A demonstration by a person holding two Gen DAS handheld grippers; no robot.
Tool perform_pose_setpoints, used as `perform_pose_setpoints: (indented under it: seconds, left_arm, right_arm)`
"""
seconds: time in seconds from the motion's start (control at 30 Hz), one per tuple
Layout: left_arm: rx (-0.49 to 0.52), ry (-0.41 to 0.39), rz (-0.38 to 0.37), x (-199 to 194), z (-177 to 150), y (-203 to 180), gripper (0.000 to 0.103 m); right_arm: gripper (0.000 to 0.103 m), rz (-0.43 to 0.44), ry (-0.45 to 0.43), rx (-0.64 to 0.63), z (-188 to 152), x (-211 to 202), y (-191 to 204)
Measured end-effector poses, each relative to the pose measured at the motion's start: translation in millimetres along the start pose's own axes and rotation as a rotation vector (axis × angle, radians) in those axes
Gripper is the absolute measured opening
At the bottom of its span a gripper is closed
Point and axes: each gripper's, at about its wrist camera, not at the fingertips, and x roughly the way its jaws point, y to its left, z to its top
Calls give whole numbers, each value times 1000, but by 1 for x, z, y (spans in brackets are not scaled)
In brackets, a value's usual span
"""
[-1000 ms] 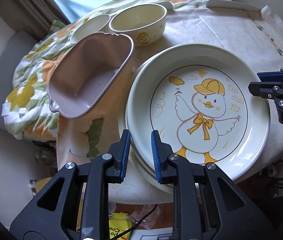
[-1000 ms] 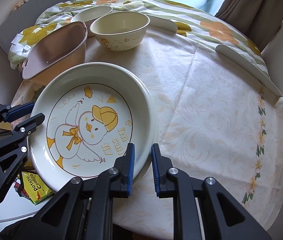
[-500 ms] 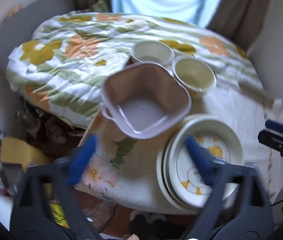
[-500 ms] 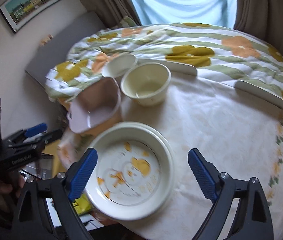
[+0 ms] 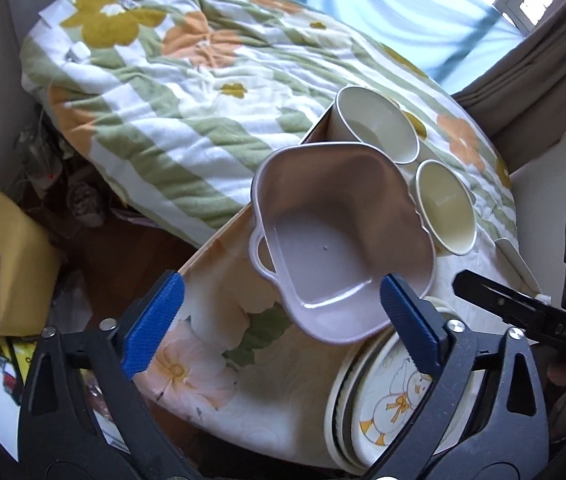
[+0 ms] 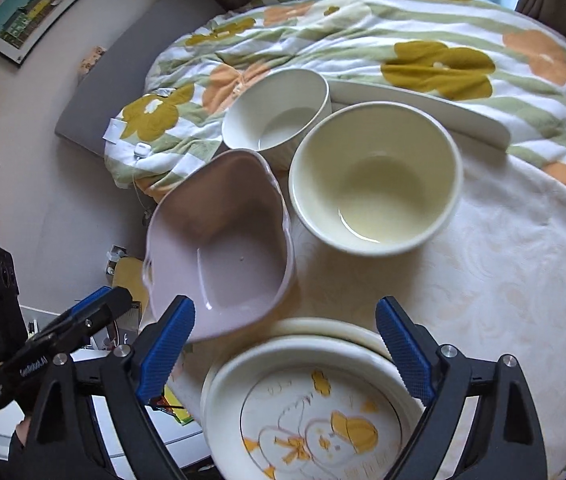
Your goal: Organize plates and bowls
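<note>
Blue-padded left tongs [image 5: 279, 314], right tongs [image 6: 285, 350] closing (both empty).

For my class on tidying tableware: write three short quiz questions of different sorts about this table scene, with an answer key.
1. True or false: the duck plate lies on top of other plates.
2. Which dish has a handle at its rim? A) the pink dish B) the cream bowl C) the white bowl
3. Fill in: neither the left gripper nor the right gripper holds a ____.

Key: 1 true. 2 A. 3 dish; both sets of jaws stand wide and are closing slightly, with nothing pressed between the pads.
</note>
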Motion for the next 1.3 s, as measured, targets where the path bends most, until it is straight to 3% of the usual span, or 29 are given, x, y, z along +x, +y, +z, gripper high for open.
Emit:
perform_pose_setpoints:
  seconds: [0.07, 0.17, 0.43, 0.47, 0.53, 0.6, 0.67, 0.7, 0.77, 1.03, 1.3]
  left_arm:
    - [4, 27, 3, 15, 5, 1, 81]
    - [12, 71, 0, 36, 11, 2, 67]
    - [14, 86, -2, 62, 40, 13, 61]
    - [19, 92, -3, 65, 42, 12, 52]
    - [34, 105, 5, 71, 45, 11, 45]
    - [61, 98, 29, 74, 45, 8, 31]
    - [78, 97, 39, 75, 46, 7, 21]
    - [85, 97, 47, 75, 46, 6, 18]
    - [100, 97, 53, 75, 46, 5, 17]
    - [148, 63, 54, 59, 44, -1, 17]
    - [219, -6, 60, 14, 42, -26, 17]
  right_arm:
    - [74, -6, 34, -1, 7, 18, 0]
    - [64, 7, 73, 29, 12, 38, -2]
    - [56, 14, 111, 71, 19, 62, -6]
    - [53, 15, 114, 71, 19, 64, -5]
    - [48, 12, 118, 70, 20, 67, -5]
    - [37, 6, 121, 64, 20, 70, -3]
    - [21, -2, 127, 54, 20, 72, -2]
    - [19, -18, 128, 45, 20, 73, -1]
    - [15, -53, 120, 21, 20, 72, 1]
    - [11, -56, 91, 5, 14, 61, 4]
    - [11, -20, 19, 26, -2, 22, 6]
